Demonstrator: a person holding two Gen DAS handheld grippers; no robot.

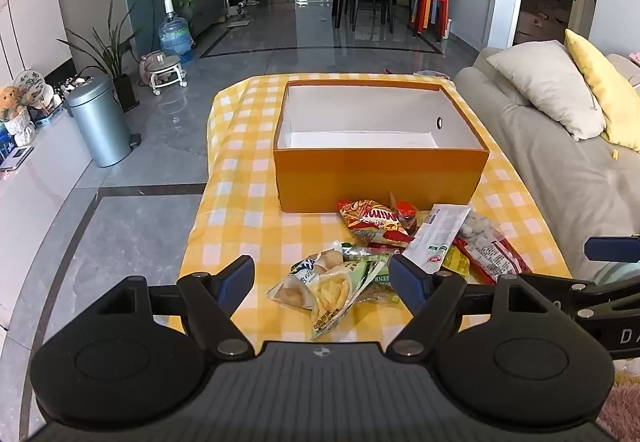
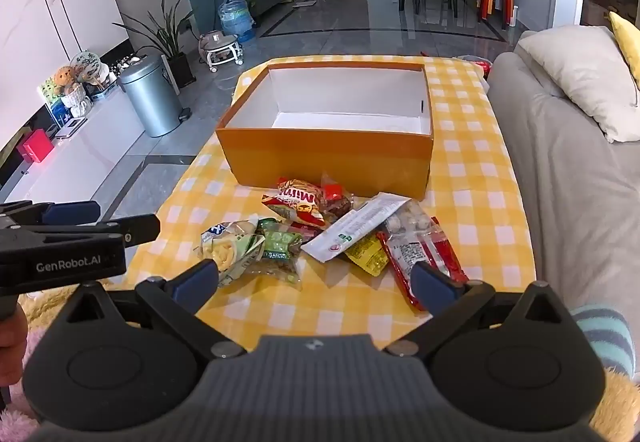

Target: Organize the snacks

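Snack packets lie in one loose heap on the table (image 1: 240, 178), which is covered by a yellow-and-white checked cloth, just in front of one orange box (image 1: 380, 178) with a white inside that holds nothing visible. Roughly eight packets can be counted, though the overlap makes the total uncertain: one red-and-yellow chip bag (image 1: 374, 222) nearest the box, one long white packet (image 1: 438, 232) lying slantwise across the heap, one red packet with pale round pieces (image 1: 490, 246) at the right, one small yellow packet (image 1: 456, 262) tucked under the white one, one clear packet of pale yellow sticks (image 1: 336, 290) at the near left, and one green packet (image 2: 280, 246) beside it.

Two tools hover over the near edge of the table. The left hand-held gripper (image 1: 322, 282) is spread wide, holding nothing. The right hand-held gripper (image 2: 316, 278) is likewise spread and holds nothing.
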